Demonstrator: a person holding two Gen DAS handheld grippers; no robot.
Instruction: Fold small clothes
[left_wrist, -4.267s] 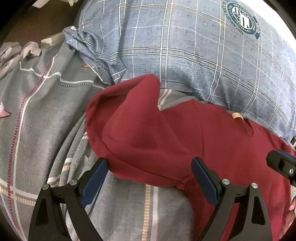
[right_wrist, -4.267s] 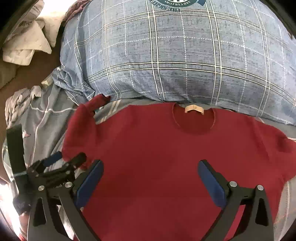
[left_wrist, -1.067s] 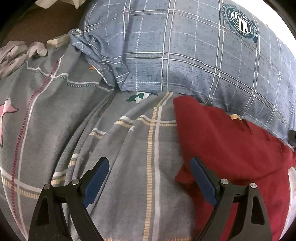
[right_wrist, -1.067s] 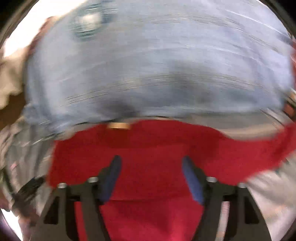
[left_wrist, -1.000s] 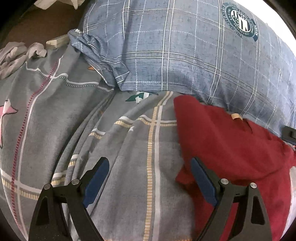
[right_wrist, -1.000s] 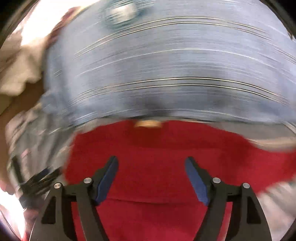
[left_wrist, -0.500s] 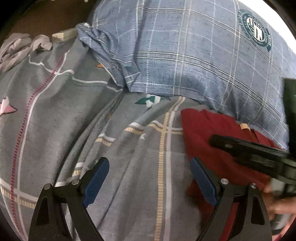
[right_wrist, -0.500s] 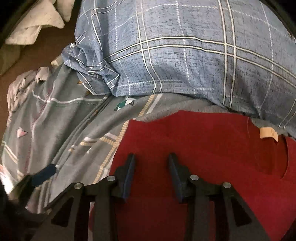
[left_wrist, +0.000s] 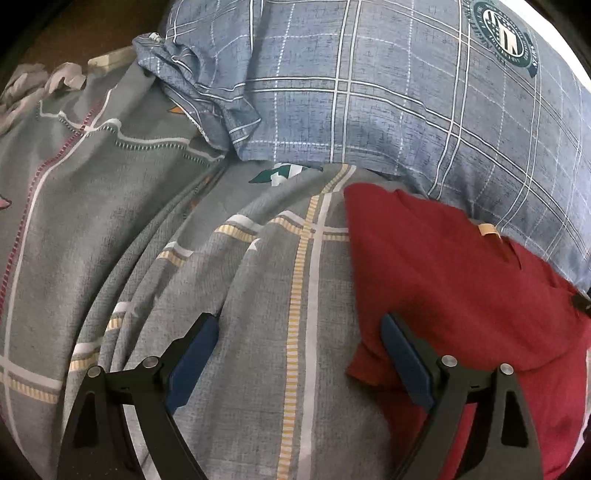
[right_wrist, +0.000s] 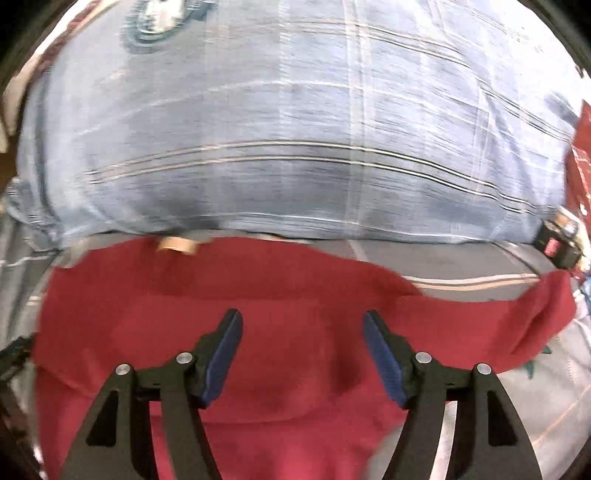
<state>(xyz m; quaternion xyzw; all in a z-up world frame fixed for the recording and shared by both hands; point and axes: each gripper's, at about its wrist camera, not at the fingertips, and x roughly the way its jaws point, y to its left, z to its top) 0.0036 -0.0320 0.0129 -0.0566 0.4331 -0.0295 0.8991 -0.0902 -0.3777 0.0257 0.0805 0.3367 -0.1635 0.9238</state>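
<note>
- Red shirt (left_wrist: 454, 280): 1, lying flat on the bedsheet; one tan neck label (left_wrist: 488, 229) counted at its collar.
- Blue plaid pillow (left_wrist: 388, 99): 1, bearing 1 round dark-green emblem (left_wrist: 506, 35).
- Grey patterned bedsheet (left_wrist: 147, 221): 1, under everything else.
- Grippers: 2. Left gripper (left_wrist: 299, 354), two blue-padded fingers, spread wide. Right gripper (right_wrist: 303, 349), two blue-padded fingers, just been opening, nothing clamped between them.
- Crumpled pale cloth (left_wrist: 33, 88) at the far left edge: 1 heap; number of pieces in it cannot be told.
- Small black object with red mark (right_wrist: 557, 247) at the right edge: 1, blurred, kind unclear.
</note>
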